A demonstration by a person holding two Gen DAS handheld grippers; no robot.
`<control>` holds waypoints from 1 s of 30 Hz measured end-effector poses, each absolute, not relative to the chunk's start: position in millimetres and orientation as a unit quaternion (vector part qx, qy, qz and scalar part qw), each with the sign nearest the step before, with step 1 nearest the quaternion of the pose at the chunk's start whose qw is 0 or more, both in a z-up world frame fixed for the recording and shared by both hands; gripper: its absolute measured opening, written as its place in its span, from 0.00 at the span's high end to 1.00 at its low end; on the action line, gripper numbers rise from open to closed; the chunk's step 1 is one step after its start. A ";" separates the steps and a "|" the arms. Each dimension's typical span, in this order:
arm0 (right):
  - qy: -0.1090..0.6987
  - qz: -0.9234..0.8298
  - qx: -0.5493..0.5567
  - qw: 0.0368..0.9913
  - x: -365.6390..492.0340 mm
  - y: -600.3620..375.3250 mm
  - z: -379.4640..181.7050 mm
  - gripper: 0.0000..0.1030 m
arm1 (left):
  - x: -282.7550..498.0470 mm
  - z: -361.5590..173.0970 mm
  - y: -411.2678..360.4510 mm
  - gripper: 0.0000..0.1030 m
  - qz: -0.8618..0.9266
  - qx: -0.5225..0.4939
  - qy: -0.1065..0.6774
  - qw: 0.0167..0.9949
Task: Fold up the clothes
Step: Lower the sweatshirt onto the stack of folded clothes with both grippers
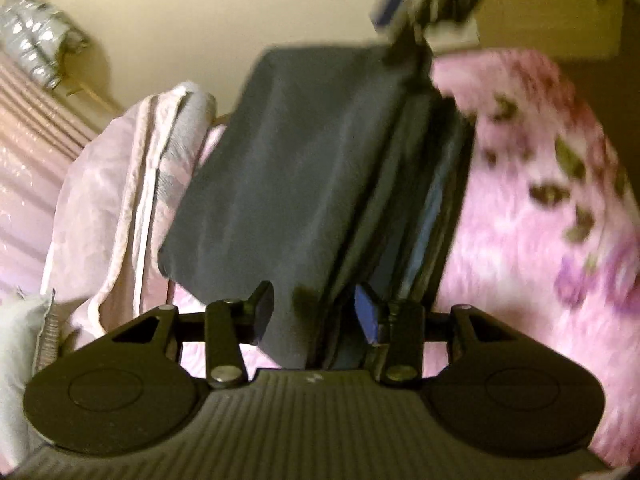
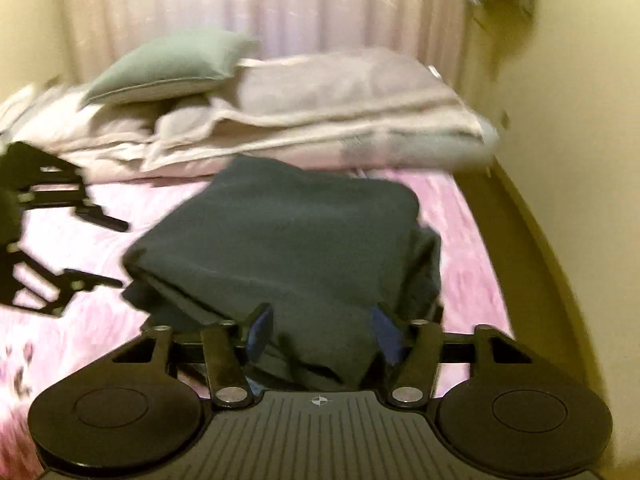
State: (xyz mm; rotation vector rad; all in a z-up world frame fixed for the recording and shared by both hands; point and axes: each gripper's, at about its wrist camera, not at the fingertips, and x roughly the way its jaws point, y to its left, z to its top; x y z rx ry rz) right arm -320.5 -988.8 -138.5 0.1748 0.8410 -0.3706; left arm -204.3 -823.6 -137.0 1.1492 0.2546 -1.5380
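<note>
My right gripper [image 2: 320, 326] straddles the near edge of the folded dark-teal fabric bundle [image 2: 288, 236], grip unconfirmed; left gripper [image 2: 106, 250] spread wide, beside it.

A: What blocks the right gripper [image 2: 320, 330]?
B: The folded dark garment [image 2: 288, 248] fills its jaws from 11 to 1 o'clock. Beyond, at 12, a heap of pale bedding [image 2: 320, 120] with a green pillow [image 2: 168, 68].
A: Any room?
B: Bare pink bedspread [image 2: 468, 248] at 2 o'clock; at 9 to 10 the left gripper [image 2: 116, 252] intrudes.
</note>
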 end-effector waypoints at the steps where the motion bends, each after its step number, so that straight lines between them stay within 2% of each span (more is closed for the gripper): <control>1: 0.412 -0.187 0.099 0.886 -318.8 -996.5 -146.6 0.65 | -205.6 -135.4 -829.0 0.60 -0.655 0.481 0.114 0.571; 5: 0.421 -0.190 0.142 0.875 -321.0 -1016.4 -169.0 0.64 | -213.4 -137.1 -857.6 0.60 -0.663 0.459 0.137 0.576; 11: 0.417 -0.178 0.144 0.879 -324.4 -1019.7 -151.4 0.64 | -229.7 -167.3 -897.3 0.61 -0.667 0.476 0.187 0.542; 16: 0.358 -0.166 0.126 0.910 -309.8 -1026.9 -114.3 0.64 | -235.6 -179.2 -903.4 0.52 -0.664 0.485 0.192 0.535; 20: 0.359 -0.156 0.114 0.913 -271.4 -1050.7 -128.5 0.64 | -239.4 -186.1 -903.4 0.49 -0.660 0.493 0.187 0.535; 24: 0.392 -0.171 0.141 0.893 -243.2 -1091.8 -165.8 0.67 | -240.1 -178.7 -902.8 0.49 -0.666 0.486 0.184 0.535; 30: 0.407 -0.145 0.127 0.893 -243.4 -1103.9 -165.7 0.67 | -230.3 -140.1 -885.3 0.54 -0.688 0.417 0.204 0.557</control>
